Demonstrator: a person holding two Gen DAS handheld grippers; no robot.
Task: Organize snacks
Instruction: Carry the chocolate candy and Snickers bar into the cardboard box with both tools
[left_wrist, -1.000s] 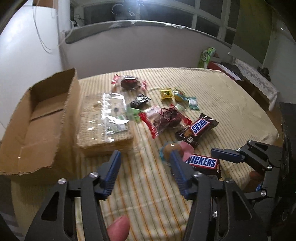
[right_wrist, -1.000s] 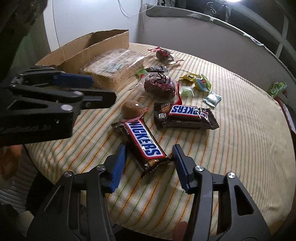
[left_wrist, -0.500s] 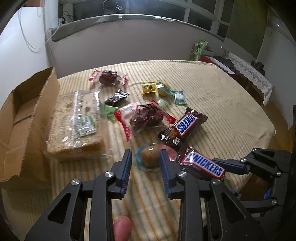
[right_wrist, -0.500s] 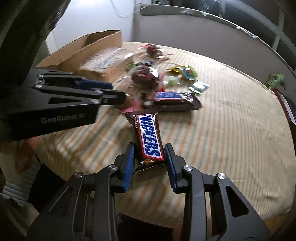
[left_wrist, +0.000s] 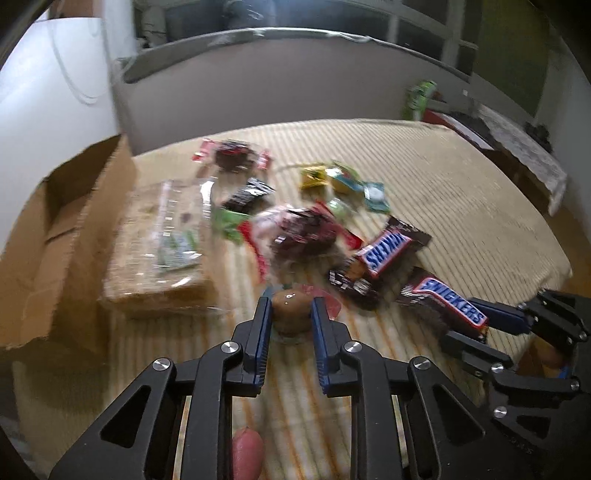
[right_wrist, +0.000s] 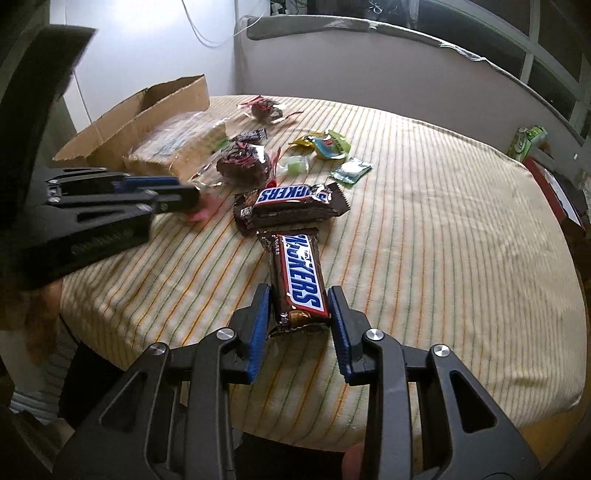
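Blue pads of my left gripper (left_wrist: 289, 318) are closed on a small brown domed sweet (left_wrist: 290, 309) in clear wrap, at the near edge of the table (right_wrist: 443, 236). My right gripper (right_wrist: 300, 322) is clamped on the near end of a Snickers bar (right_wrist: 300, 275); both pads press its sides, and the bar's far end reaches toward the middle of the table.

Progress, as I judge it: early. Two items gripped, none yet put away.

Outward from the grippers, loose on the striped cloth:
- second Snickers bar (right_wrist: 290, 205), just beyond the one I hold
- dark round cake in red-trimmed wrap (right_wrist: 242, 163), another like it farther back (right_wrist: 263, 108)
- small dark packet (right_wrist: 252, 136)
- cluster of little yellow and green sweets (right_wrist: 325, 146)
- large clear-wrapped cracker block (right_wrist: 177, 144), lying against the box

Container: one cardboard box (left_wrist: 55, 236) at the left edge of the table, top open, flaps up. What I see of its inside shows only bare cardboard; the floor near me is hidden by its wall. Everything else remains to be sorted, presumably into that box.
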